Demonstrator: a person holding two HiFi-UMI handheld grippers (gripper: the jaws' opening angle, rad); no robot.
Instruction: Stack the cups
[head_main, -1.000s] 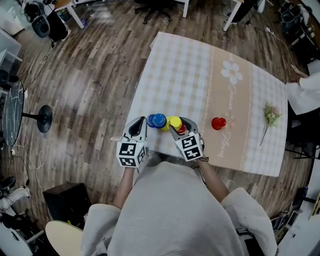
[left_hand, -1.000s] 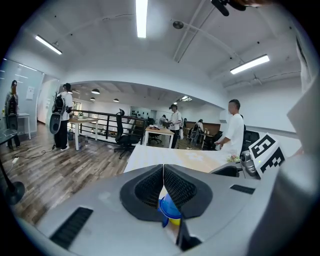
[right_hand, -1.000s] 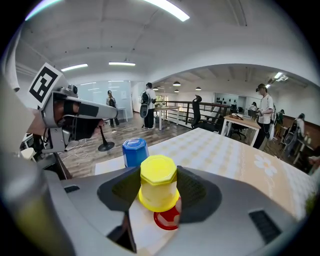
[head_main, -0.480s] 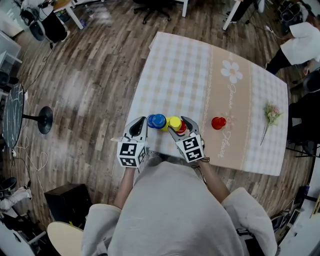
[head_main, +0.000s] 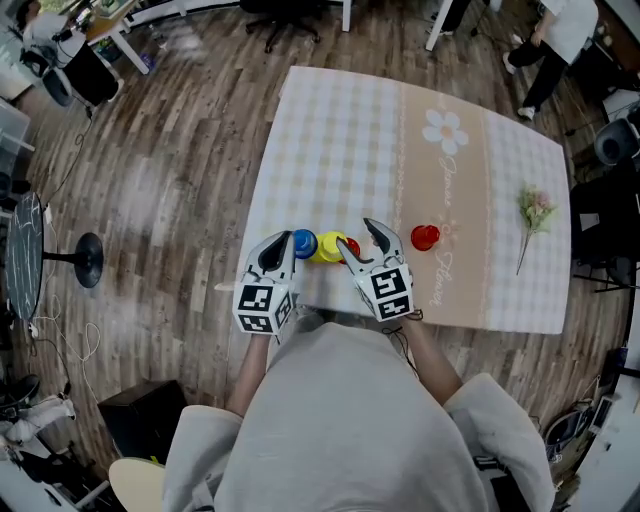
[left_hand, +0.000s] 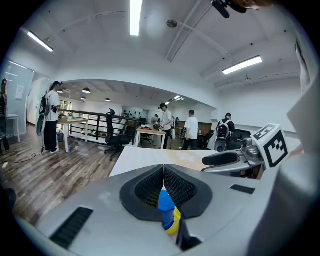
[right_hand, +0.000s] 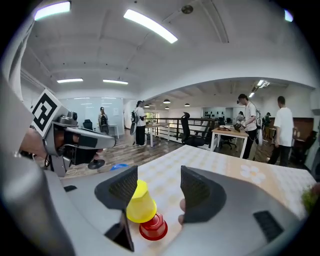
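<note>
A person stands at the near edge of a table (head_main: 340, 130) spread with a checked cloth, a two-jaw gripper in each hand and three small cups lined up just beyond the tools. The left gripper (head_main: 288, 239) has its jaws pressed together at the tips, with nothing seen pinched between them. The blue cup (head_main: 303, 243) sits right at those tips. In the left gripper view it shows through the wedge-shaped gap under them, though whether it touches them cannot be told.

The right gripper (head_main: 353, 234) is spread wide and holds nothing. Between its jaws, nearer the left one, stand the yellow cup (head_main: 329, 247) and a red cup (right_hand: 154, 227), both upside down and just beside each other. Blue, yellow and red run in a close row from left to right along the table's near side.

A second red cup (head_main: 425, 237) stands alone on the beige band of the cloth to the right, apart from the row. A flower sprig (head_main: 533, 212) lies near the table's right edge. Beyond the table, the gripper views take in office desks, chairs and several people standing about under strip lights.
</note>
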